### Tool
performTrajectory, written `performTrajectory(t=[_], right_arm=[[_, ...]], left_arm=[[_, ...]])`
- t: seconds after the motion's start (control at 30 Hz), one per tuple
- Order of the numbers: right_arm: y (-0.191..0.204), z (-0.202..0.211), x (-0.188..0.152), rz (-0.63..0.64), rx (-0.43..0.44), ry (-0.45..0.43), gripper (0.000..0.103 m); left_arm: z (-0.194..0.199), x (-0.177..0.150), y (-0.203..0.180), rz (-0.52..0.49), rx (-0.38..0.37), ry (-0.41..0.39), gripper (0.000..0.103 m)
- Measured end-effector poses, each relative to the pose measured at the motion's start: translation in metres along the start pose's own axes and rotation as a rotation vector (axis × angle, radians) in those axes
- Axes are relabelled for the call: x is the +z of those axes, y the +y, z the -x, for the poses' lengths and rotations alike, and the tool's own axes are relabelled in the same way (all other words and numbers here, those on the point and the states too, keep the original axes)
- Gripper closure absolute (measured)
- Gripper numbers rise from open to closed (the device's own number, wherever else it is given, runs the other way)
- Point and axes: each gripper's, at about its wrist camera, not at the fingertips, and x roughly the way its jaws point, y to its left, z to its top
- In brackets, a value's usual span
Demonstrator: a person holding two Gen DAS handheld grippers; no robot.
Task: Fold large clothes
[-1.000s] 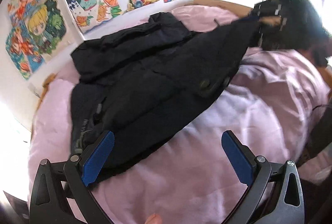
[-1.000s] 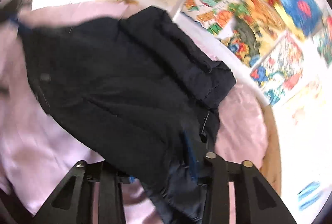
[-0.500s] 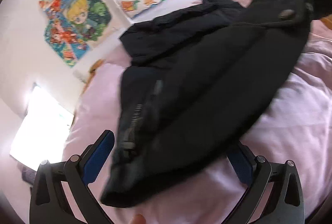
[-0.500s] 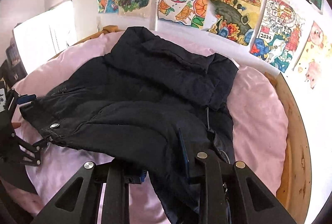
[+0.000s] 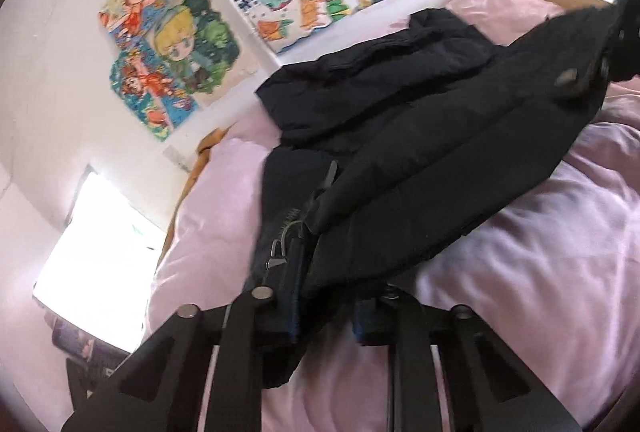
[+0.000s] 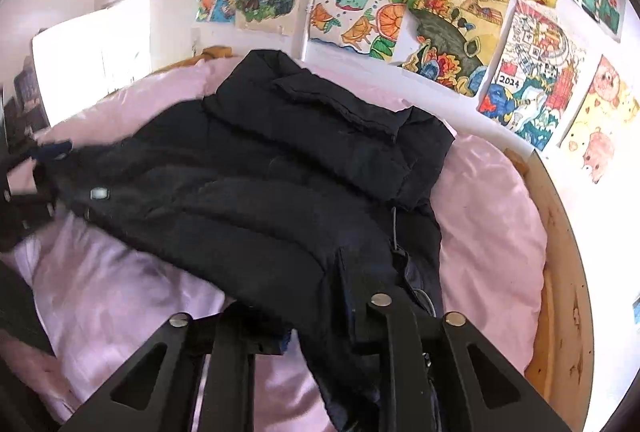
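A black puffer jacket (image 5: pixel 420 152) lies spread over a pink bed sheet (image 5: pixel 540 252), collar toward the wall. My left gripper (image 5: pixel 324 316) is closing its jaws on the hem beside the zipper, and fabric is bunched between the pads. In the right wrist view the same jacket (image 6: pixel 260 200) fills the middle. My right gripper (image 6: pixel 316 332) is closing on the opposite hem corner, with cloth pinched between its fingers. The left gripper (image 6: pixel 28 184) shows blurred at the far left edge, at the jacket's other corner.
The pink sheet (image 6: pixel 492 232) covers the bed inside a wooden frame (image 6: pixel 560 272) on the right. Colourful drawings (image 6: pixel 452 16) hang on the white wall behind. A bright window (image 5: pixel 92 252) is at the left.
My left jaws went from wide open beside the hem to closed on it, and the left view swung toward the window. The right gripper kept its hold and tightened.
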Motion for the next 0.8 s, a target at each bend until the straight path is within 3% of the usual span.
performTrajectory(t=[0.17, 0.33, 0.37, 0.53, 0.8], right_arm=[[0.003, 0.015, -0.033, 0.063, -0.02, 0.063, 0.093], [0.001, 0.052, -0.044, 0.074, -0.021, 0.075, 0.093], [0.004, 0.077, -0.048, 0.074, -0.004, 0.088, 0.093], [0.021, 0.126, -0.066, 0.102, 0.049, 0.135, 0.093], [0.012, 0.142, -0.059, 0.019, 0.088, 0.083, 0.093]], left_arm=[[0.042, -0.005, -0.005, -0.044, -0.084, -0.04, 0.095], [0.099, -0.017, -0.004, -0.036, -0.188, -0.03, 0.096], [0.109, -0.019, -0.003, -0.03, -0.205, -0.028, 0.096], [0.16, -0.028, 0.01, 0.023, -0.291, -0.016, 0.096], [0.171, -0.013, 0.016, 0.092, -0.332, -0.012, 0.096]])
